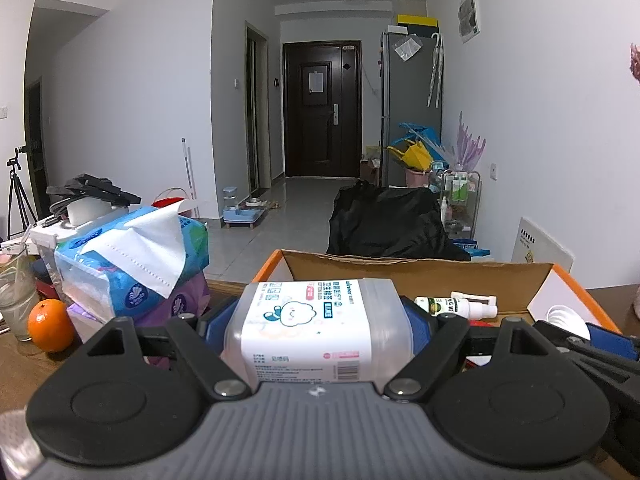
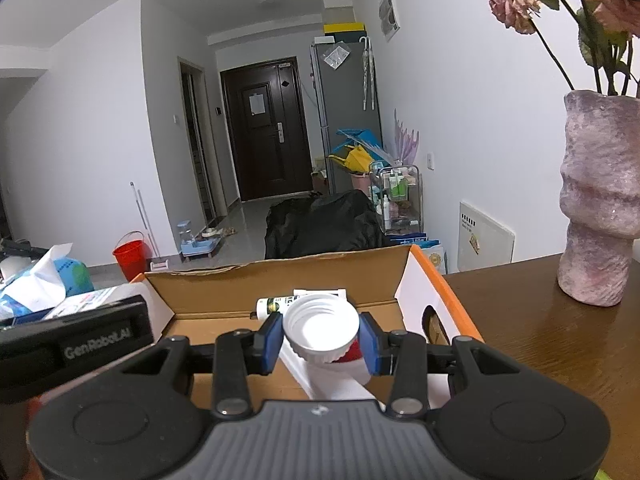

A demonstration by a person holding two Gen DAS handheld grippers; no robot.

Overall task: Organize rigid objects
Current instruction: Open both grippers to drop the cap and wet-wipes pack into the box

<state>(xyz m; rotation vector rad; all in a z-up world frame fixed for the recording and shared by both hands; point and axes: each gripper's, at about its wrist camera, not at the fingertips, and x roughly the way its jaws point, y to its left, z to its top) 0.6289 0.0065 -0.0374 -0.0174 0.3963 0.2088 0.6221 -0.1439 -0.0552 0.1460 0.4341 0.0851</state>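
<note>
My left gripper (image 1: 316, 322) is shut on a clear plastic box with a white label (image 1: 312, 320), its blue pads pressed against both sides. The box hangs at the near left edge of an open cardboard box with an orange rim (image 1: 404, 268). My right gripper (image 2: 322, 340) is shut on a white bottle with a threaded open mouth and a red label (image 2: 320, 326), held over the cardboard box (image 2: 280, 276). A small white spray bottle (image 2: 276, 306) lies inside at the back wall. In the left wrist view the right gripper (image 1: 580, 332) shows at the right edge.
Left of the box are a blue tissue pack (image 1: 132, 256) on purple packs, an orange (image 1: 50, 324) and a glass (image 1: 14, 296). A mottled pink vase with dried roses (image 2: 600, 200) stands on the brown table (image 2: 540, 340) at the right.
</note>
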